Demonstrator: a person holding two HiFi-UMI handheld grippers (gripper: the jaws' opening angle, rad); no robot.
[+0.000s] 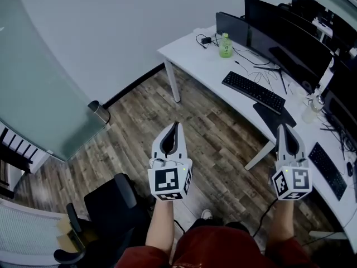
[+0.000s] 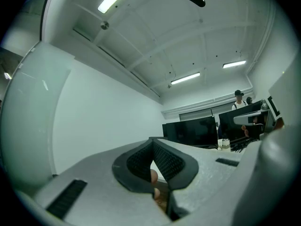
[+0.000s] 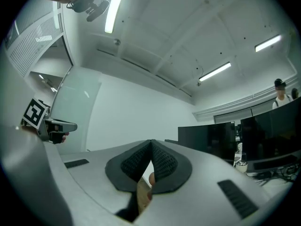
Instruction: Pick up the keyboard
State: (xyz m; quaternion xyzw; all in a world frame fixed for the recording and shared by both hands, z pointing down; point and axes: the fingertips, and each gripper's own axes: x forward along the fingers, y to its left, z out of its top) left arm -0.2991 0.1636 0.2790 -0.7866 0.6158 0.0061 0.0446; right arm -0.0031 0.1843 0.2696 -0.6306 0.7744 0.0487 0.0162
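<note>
— Holding my left tongs (image 1: 175, 124) and right tongs (image 1: 280, 127) out level over the wood floor (image 1: 217, 133). Both pairs are pressed together and pinch nothing.

— And the keyboard?

— The keyboard (image 1: 254, 91) lies flat on the white table (image 1: 189, 54), well apart from both tongs and nearer the right pair.

— What sits around it?

— Beyond the keyboard stands a row of dark monitors (image 1: 279, 46), with loose cables (image 1: 268, 74) trailing between them and it. Left of the keyboard, a green bottle (image 1: 225, 46) stands upright near the table's corner. On my side of the keyboard, a dark mat (image 1: 273, 118) lies just beside it at the table's edge. Right of the keyboard, farther along the table, lies a second keyboard (image 1: 328, 170).

— Anything in the way?

— Between my tongs and the keyboard I see the floor, then the table's near edge and that mat. A black office chair (image 1: 109, 205) stands far from the keyboard, beside my left arm.
</note>
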